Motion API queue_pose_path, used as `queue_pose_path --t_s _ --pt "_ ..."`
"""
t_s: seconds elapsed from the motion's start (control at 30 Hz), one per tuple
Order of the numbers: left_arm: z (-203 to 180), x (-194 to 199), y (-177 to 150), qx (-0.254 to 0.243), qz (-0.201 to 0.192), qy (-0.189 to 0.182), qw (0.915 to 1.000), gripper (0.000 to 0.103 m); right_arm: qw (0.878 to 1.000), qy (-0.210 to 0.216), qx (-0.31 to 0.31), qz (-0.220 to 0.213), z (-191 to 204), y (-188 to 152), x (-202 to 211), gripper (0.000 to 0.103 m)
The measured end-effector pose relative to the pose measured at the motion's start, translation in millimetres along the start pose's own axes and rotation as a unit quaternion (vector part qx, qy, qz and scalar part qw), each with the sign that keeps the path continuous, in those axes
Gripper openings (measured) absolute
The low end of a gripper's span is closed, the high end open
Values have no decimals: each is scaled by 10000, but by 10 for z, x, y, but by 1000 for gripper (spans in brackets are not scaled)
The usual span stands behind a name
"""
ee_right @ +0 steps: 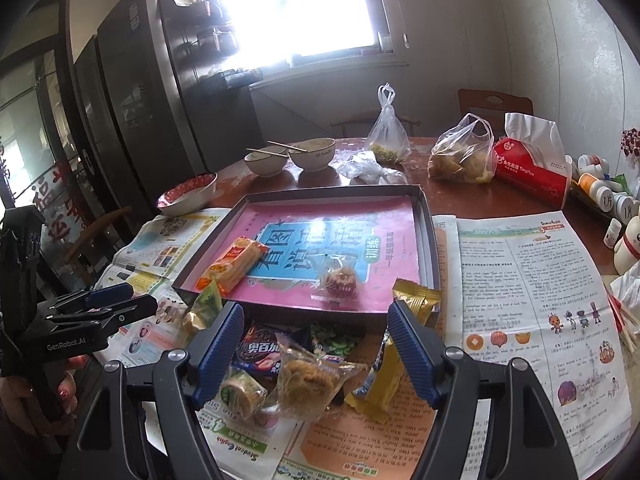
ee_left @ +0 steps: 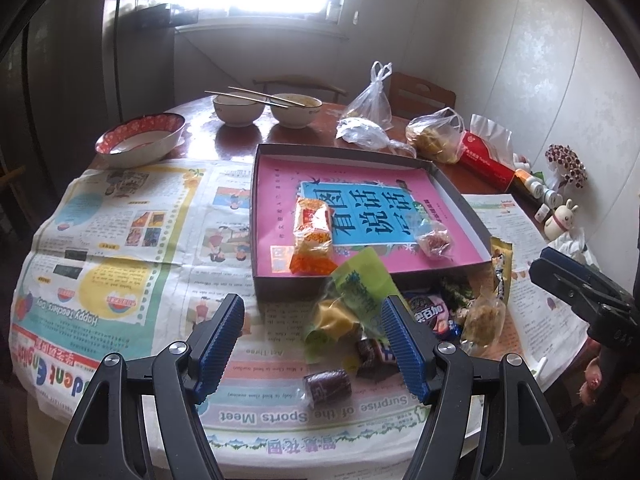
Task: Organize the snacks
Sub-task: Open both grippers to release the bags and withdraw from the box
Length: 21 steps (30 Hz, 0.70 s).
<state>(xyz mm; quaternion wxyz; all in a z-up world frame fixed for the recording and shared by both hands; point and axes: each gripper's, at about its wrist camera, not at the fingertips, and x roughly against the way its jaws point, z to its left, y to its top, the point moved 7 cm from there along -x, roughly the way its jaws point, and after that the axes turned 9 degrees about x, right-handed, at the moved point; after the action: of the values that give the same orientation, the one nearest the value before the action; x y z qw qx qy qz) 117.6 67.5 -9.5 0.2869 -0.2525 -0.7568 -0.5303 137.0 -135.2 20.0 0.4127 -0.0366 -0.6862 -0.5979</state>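
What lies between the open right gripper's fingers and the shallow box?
In the right wrist view, right gripper faces the box across loose snacks: dark cookie packet, clear-wrapped pastry.

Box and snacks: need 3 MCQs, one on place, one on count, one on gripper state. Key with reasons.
1. Where does the orange packet lie?
A. inside the box
B. in the red-rimmed bowl
C. on the newspaper

2. How many snacks are inside the box?
A. none
B. two
C. five

3. How does the left gripper stand?
A. shut on a snack
B. shut on nothing
C. open, holding nothing

Key:
1 A: the packet lies on the pink sheet within the box walls.
2 B: only the orange packet and a clear-wrapped pastry are in it; the rest sit in a pile on the newspaper in front.
3 C: its blue fingers stand wide apart above the pile, pressing on nothing.
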Motion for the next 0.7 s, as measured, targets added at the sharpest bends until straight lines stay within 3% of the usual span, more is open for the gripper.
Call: queue_pose_path --t_s 0.7 --pt "69 44 -239 -57 187 111 9997 73 9997 47 -52 244 89 -210 35 74"
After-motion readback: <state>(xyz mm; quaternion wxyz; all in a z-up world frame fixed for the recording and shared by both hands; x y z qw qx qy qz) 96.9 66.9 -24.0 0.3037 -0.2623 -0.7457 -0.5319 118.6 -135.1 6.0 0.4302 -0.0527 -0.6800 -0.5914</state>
